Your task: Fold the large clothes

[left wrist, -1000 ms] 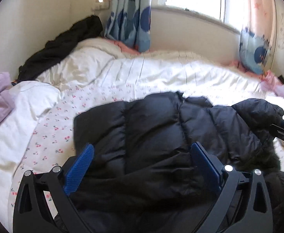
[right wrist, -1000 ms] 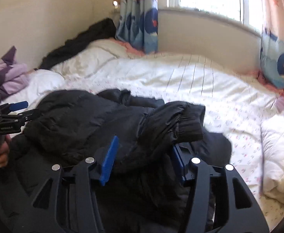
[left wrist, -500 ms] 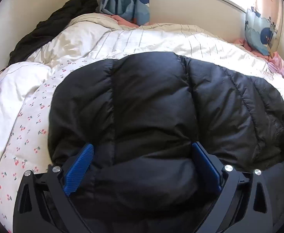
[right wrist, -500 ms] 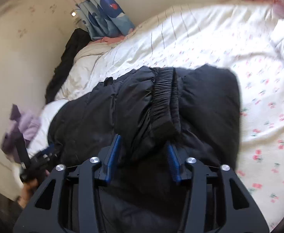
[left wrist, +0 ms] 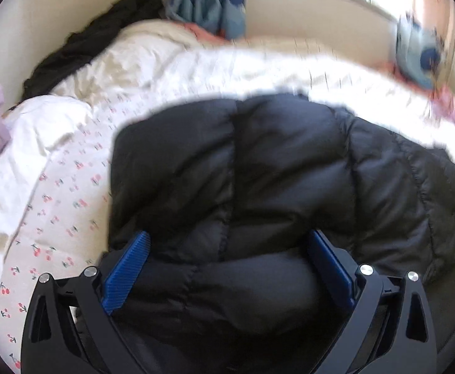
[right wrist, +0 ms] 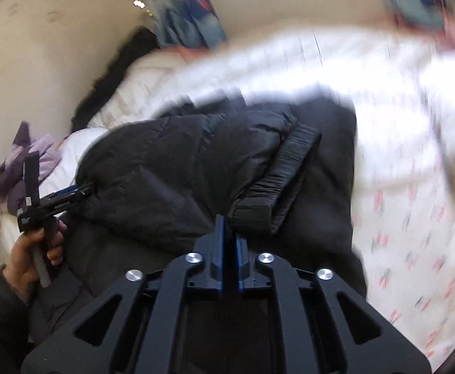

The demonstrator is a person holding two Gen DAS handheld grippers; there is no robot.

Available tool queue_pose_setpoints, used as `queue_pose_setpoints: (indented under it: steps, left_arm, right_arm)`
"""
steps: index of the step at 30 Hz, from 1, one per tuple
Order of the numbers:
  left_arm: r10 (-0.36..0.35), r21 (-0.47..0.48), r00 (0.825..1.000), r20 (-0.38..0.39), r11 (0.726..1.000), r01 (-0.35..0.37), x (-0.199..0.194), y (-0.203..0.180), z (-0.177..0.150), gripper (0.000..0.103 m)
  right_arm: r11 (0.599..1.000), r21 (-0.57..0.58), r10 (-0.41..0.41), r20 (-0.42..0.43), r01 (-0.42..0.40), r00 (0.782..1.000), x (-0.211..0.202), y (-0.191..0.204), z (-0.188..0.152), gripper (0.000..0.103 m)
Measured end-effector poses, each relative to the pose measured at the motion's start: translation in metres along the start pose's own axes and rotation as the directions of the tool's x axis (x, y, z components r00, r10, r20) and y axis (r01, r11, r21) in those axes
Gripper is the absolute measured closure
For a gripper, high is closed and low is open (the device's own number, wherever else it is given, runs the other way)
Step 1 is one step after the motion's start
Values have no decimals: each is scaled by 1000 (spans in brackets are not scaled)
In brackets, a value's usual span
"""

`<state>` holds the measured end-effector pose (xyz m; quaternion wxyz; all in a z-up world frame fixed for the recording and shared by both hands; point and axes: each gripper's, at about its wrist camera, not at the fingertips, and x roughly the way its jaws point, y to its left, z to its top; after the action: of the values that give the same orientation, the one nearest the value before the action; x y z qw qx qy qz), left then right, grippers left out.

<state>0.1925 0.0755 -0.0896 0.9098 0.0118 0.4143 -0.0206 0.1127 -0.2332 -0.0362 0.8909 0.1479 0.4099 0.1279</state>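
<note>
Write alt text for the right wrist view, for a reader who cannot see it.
The right gripper, shut, pinches the ribbed cuff of a black puffer jacket lying on a bed with a cherry-print sheet. At the left edge, a hand holds the left gripper against the jacket. The background is blurred.

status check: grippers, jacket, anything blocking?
Left gripper open, jacket bulk between its fingers. Right gripper shut at sleeve cuff. Black puffer jacket part-folded on bed. Nothing blocking.
</note>
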Motion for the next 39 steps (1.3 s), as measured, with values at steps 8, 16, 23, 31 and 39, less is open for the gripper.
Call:
queue_pose_setpoints:
  steps: [8, 16, 23, 31, 39]
  left_arm:
    - [9, 38, 994, 112, 999, -14, -24, -5, 12, 7]
    - [-12, 27, 1000, -8, 1000, 12, 22, -7, 12, 6]
    - [-67, 55, 998, -22, 996, 68, -4, 14, 13, 6]
    - [-18, 2, 999, -30, 1000, 19, -107, 137, -57, 6]
    - [-252, -271, 954, -160, 941, 203, -141, 209, -165, 6]
  right_arm:
    - [963, -146, -176, 289, 225, 941, -54, 52, 24, 58]
    - [931, -189, -325, -34, 313, 945, 57, 1, 33, 56]
    - [993, -41, -108, -3, 108, 994, -8, -26, 24, 52]
    - [995, 2, 101, -112, -101, 989, -133, -48, -77, 21]
    - [960, 133, 270, -233, -245, 934, -156, -53, -182, 21]
